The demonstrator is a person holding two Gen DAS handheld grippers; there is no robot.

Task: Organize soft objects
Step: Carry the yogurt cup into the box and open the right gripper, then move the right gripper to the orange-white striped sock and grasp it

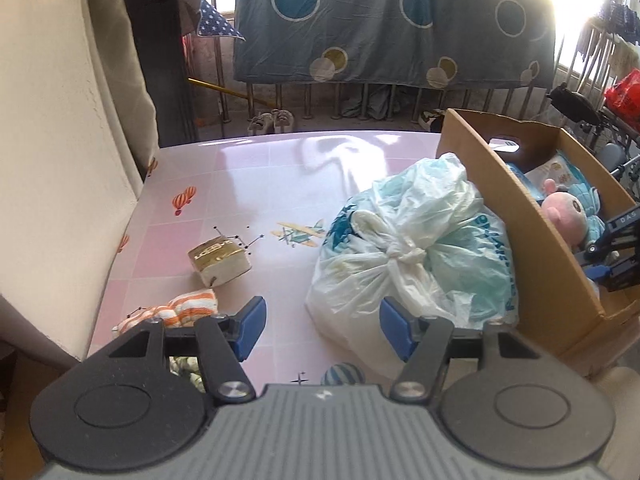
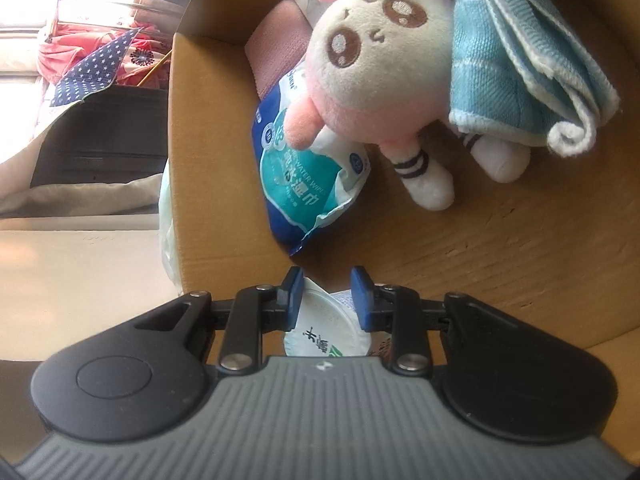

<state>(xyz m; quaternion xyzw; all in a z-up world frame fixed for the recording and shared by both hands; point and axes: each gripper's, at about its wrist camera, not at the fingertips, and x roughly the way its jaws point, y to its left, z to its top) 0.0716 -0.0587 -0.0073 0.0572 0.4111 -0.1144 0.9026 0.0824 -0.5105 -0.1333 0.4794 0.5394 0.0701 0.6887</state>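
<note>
Pink tiled tabletop [image 1: 248, 168] carried one cardboard box [image 1: 520, 216], one knotted plastic bag [image 1: 408, 248] touching it. Inside sat one plush doll [image 2: 384, 68], one blue towel [image 2: 520, 60]. Left gripper [image 1: 322, 322] hovered wide open, empty; right gripper [image 2: 326, 296] pinched a white wipes pack [image 2: 320, 328] within the box.

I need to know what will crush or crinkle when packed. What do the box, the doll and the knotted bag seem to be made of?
Box: brown corrugated cardboard, matte, fluting lines showing.
Doll: soft plush fabric, fuzzy nap, embroidered eyes.
Knotted bag: thin plastic film, glossy, translucent, creased.
</note>
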